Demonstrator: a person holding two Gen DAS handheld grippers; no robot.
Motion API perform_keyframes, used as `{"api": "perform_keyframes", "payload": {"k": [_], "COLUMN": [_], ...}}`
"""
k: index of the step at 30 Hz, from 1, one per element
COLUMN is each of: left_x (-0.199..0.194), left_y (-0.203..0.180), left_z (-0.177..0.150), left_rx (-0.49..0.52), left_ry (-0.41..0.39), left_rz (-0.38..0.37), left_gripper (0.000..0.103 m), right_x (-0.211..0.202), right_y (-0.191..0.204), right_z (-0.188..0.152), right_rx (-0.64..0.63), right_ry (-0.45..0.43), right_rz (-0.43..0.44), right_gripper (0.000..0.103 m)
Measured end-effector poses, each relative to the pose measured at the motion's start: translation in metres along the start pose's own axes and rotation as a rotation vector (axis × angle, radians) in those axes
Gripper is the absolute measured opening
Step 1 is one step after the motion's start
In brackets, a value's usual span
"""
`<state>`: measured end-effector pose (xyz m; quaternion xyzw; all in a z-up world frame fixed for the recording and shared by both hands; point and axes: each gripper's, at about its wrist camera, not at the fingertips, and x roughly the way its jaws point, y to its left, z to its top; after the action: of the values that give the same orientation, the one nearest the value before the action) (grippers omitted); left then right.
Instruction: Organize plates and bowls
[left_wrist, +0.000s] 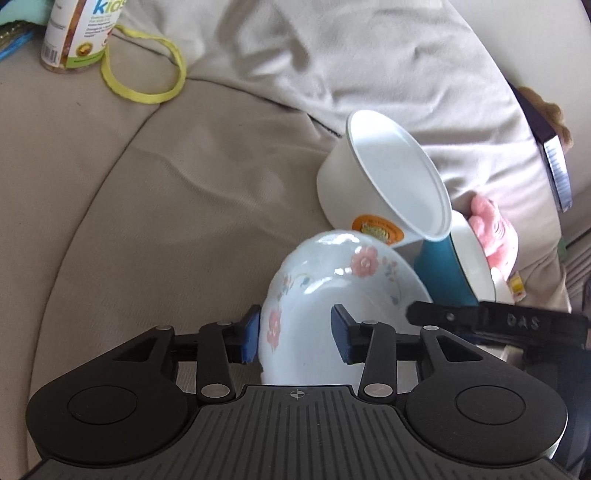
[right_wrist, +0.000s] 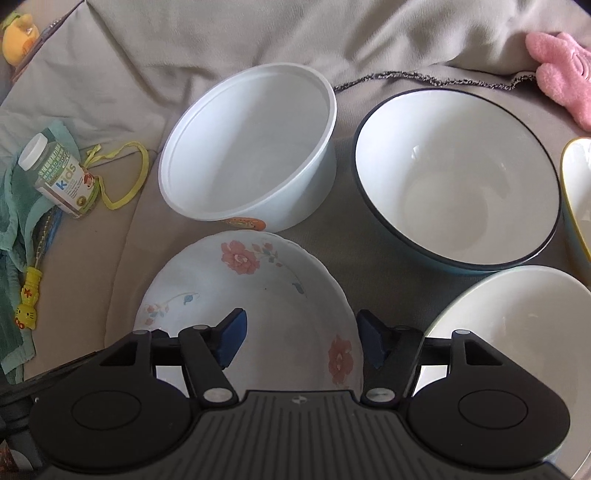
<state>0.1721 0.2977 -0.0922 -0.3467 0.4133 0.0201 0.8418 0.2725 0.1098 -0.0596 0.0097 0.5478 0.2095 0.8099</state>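
Beige sofa cushions (right_wrist: 122, 92), draped with a pale sheet, serve as the work surface for a cluster of dishes. Nearest both cameras lies a floral plate (right_wrist: 258, 295), shallow, white, with a scalloped rim and pink flowers. Behind it sits a white plastic bowl (right_wrist: 251, 147) with an orange sticker; to that bowl's right is a blue-rimmed bowl (right_wrist: 458, 177), white inside. A cream bowl (right_wrist: 517, 325) lies at lower right, and a yellow-rimmed dish (right_wrist: 576, 192) is cut off by the right edge.

The left gripper (left_wrist: 294, 335) straddles the plate's rim: one blue pad sits just outside the edge, the other over the plate's inner face. A gap shows on both sides, so the fingers are released, not clamping. The right gripper (right_wrist: 301, 339) hovers over the opposite side of the same plate, one pad over the well, the other just beyond the rim. Its pads also stand clear of the china, so it holds nothing.

The key relation: the plate's rim runs between the pads of each gripper, so either could close on it. The left looks slightly better seated on the edge. The bowls lie farther away, beyond the plate.

Off to the left are a kids' vitamin bottle (right_wrist: 55, 173), a yellow-green strap (right_wrist: 125, 177) and a teal cloth (right_wrist: 14, 229); a pink plush toy (right_wrist: 561, 70) sits at upper right.
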Motion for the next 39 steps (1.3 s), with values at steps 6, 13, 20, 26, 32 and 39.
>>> {"api": "perform_keyframes", "payload": {"k": [6, 13, 20, 26, 32, 39], "left_x": [-0.026, -0.01, 0.051, 0.078, 0.1, 0.122], "left_y": [-0.04, -0.138, -0.201, -0.217, -0.218, -0.227], "left_z": [-0.004, -0.028, -0.042, -0.036, -0.034, -0.044], "left_rx": [0.154, 0.413, 0.519, 0.574, 0.564, 0.559], "left_ry": [-0.155, -0.097, -0.001, 0.025, 0.098, 0.168], "left_rz": [0.175, -0.058, -0.06, 0.066, 0.069, 0.083], "left_gripper": [0.043, 0.043, 0.043, 0.043, 0.043, 0.041], "right_x": [-0.088, -0.131, -0.115, -0.085, -0.066, -0.046], "right_y": [-0.051, -0.135, -0.174, -0.189, -0.195, -0.199], "right_z": [-0.04, -0.128, -0.164, -0.163, -0.155, -0.148], "right_rx": [0.04, 0.217, 0.395, 0.461, 0.455, 0.432], "right_ry": [-0.158, -0.235, -0.295, -0.294, -0.33, -0.299], "right_rz": [0.013, 0.028, 0.091, 0.126, 0.118, 0.166], "right_gripper": [0.075, 0.075, 0.075, 0.075, 0.053, 0.037]}}
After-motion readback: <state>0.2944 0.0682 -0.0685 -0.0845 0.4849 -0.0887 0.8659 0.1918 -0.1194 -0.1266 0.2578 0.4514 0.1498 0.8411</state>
